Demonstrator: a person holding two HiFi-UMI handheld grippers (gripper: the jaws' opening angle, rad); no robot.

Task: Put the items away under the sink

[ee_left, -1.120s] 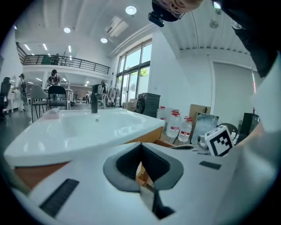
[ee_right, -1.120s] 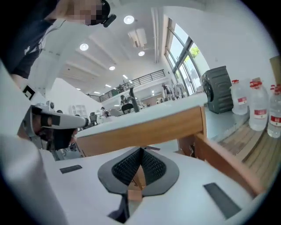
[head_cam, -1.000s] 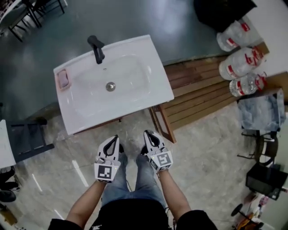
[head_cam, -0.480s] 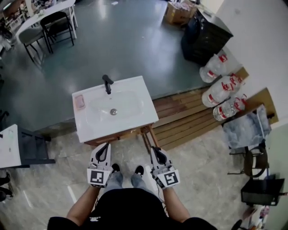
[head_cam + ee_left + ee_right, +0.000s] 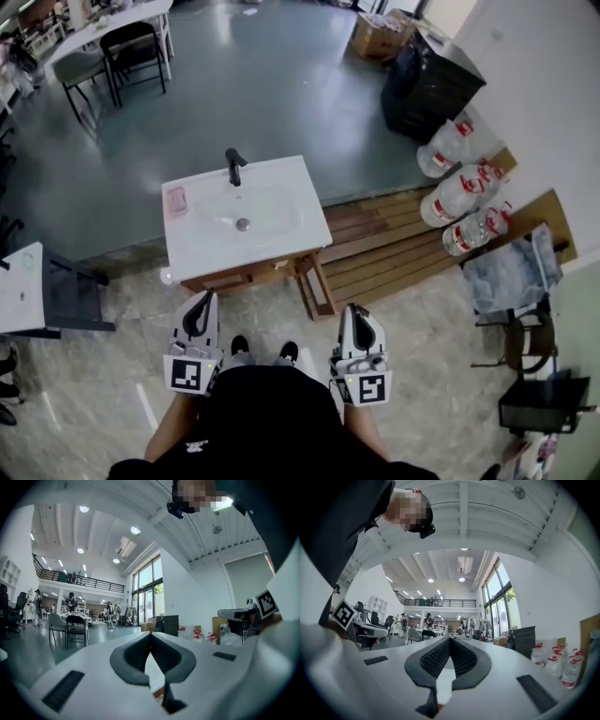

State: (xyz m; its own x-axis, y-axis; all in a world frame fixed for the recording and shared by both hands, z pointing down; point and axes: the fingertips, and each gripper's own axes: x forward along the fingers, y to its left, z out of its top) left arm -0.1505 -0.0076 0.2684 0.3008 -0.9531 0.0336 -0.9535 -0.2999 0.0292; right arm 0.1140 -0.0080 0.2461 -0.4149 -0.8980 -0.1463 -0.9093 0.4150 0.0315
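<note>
Head view: person stands just in front of the sink (image 5: 281, 246), looking steeply down on it. left gripper (image 5: 204, 302) and right gripper (image 5: 355, 311) are held at the near side of the sink, one per front corner, both clear of it and pointing toward it.

Jaws: both gripper views show the pads pressed together at the tips w/ nothing btwn them, so both grippers are closed and empty.

Items: no loose item shows anywhere on or around the sink. Top carries only the faucet (image 5: 234, 167) at its far edge and a pink soap dish (image 5: 177, 200) at its far left corner. The wooden cabinet (image 5: 234, 278) sits directly under the sink; its inside is hidden from here. A wood panel (image 5: 319, 286), prob the cabinet door, juts out at the sink's front right corner, i.e. seemingly left open. Water bottles (image 5: 459, 197) lie well to the right of the sink, beyond the slatted wood platform (image 5: 394, 246) beside it; can't tell if they belong to the task.

Step, as a judgement: w/ empty grippers and a bare top, stowing looks done or btwn items.

Next move prob needs: bend down to the front of the sink, check the cabinet, then nudge the panel shut w/ a closed gripper. Risk: panel swings past or bounces back.
</note>
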